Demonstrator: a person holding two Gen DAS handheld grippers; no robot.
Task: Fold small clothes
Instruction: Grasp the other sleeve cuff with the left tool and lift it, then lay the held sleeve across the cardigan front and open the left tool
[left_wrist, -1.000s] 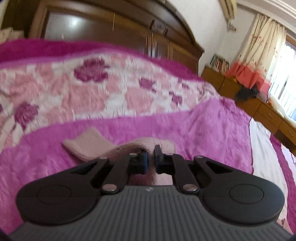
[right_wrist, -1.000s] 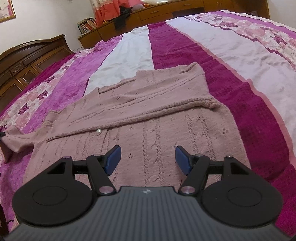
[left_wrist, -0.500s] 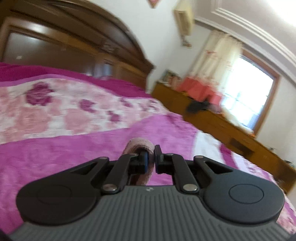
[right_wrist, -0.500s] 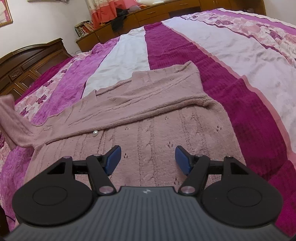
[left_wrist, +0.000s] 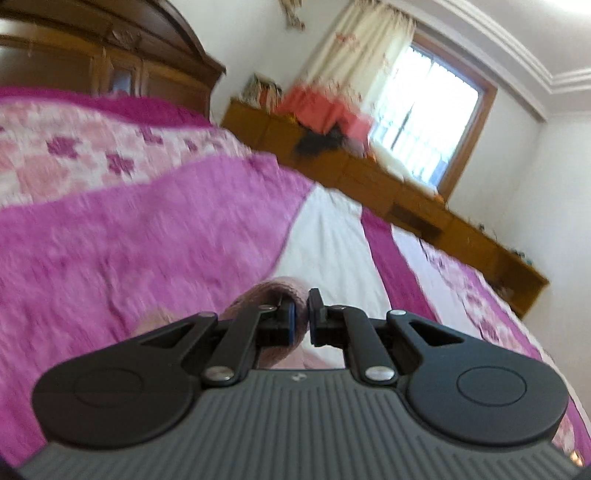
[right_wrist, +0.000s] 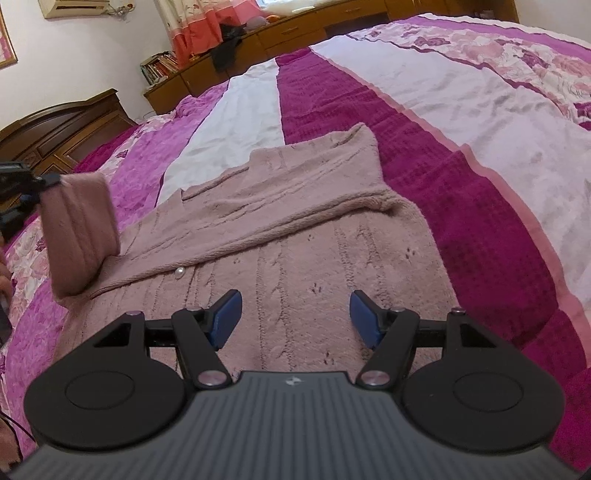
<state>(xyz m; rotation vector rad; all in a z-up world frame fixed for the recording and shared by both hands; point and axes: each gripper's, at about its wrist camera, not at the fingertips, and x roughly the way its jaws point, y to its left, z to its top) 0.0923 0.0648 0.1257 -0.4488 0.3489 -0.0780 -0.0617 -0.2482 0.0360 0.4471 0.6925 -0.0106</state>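
The pink knit cardigan (right_wrist: 295, 236) lies spread flat on the striped bed cover (right_wrist: 480, 155). The left tool (left_wrist: 301, 321) is clamped on the cardigan's sleeve cuff (right_wrist: 79, 232), held raised above the bed at the garment's left side. The right tool (right_wrist: 295, 317) hovers over the cardigan body, fingers spread wide, gripping nothing.

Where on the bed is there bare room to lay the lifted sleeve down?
Free: the pink knitted cardigan's flat front ahead of the open right gripper, and the white blanket stripe beyond its collar. Crowded: the left edge, where the left gripper holds the sleeve.

Black tool (right_wrist: 295, 317), blue pads (right_wrist: 226, 317)
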